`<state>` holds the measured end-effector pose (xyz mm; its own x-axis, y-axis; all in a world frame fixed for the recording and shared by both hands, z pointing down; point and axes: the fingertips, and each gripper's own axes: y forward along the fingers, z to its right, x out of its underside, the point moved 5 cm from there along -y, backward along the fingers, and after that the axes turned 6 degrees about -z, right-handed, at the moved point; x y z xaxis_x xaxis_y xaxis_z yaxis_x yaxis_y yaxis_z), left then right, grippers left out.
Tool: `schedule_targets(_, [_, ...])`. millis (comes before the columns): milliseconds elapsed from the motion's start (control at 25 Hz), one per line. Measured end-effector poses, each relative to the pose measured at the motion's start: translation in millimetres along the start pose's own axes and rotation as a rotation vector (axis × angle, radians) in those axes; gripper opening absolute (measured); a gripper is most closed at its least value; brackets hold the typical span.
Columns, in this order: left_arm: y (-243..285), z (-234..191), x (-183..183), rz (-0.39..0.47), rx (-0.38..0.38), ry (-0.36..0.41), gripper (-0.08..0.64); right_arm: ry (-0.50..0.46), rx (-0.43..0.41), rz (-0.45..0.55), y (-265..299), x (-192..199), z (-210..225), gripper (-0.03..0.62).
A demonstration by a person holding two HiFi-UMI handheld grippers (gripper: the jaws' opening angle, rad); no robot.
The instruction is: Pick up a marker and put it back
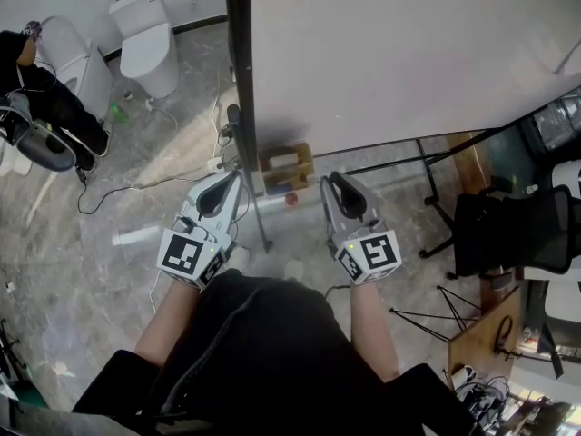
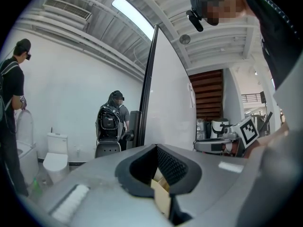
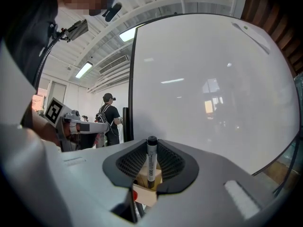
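Note:
A white marker [image 3: 151,161] with a black cap stands upright between the jaws of my right gripper [image 3: 151,167], which is shut on it. Below and beyond it is a small wooden holder [image 3: 147,194], with something red [image 3: 135,194] beside it. In the head view the holder [image 1: 286,164] hangs at the whiteboard's lower edge. My right gripper [image 1: 338,183] is just to its right and my left gripper [image 1: 227,183] just to its left. In the left gripper view the left gripper [image 2: 154,167] shows a narrow gap with nothing in it, and the holder [image 2: 161,197] is seen through that gap.
The large whiteboard [image 1: 408,53] stands in front on a black frame post [image 1: 241,80]. Cables [image 1: 136,187] trail over the marble floor at the left. Toilets [image 1: 145,44] and a person [image 1: 36,98] are at the far left. A black chair [image 1: 517,230] is at the right.

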<state>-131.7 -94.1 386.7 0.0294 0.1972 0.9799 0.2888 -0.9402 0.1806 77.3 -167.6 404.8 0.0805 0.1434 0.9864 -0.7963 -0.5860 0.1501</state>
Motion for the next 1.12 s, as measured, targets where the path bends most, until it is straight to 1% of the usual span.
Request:
schedule_targets(200, [-3, 2, 1, 0.028, -0.007, 0.000, 0.006, 0.005, -0.025, -0.028, 7, 11, 3, 0.075])
schedule_targets(320, [-5, 1, 3, 0.015, -0.027, -0.004, 0.006, 0.004, -0.040, -0.042, 10, 15, 3, 0.075])
schedule_targets(480, [-5, 2, 3, 0.035, -0.035, -0.010, 0.006, 0.000, -0.051, -0.058, 13, 21, 4, 0.075])
schedule_targets(920, [-9, -1, 5, 0.041, -0.075, -0.011, 0.006, 0.001, -0.069, -0.084, 23, 33, 9, 0.077])
schedule_targets(1120, [-11, -4, 3, 0.042, -0.085, -0.007, 0.006, 0.010, -0.064, -0.096, 26, 37, 9, 0.077])
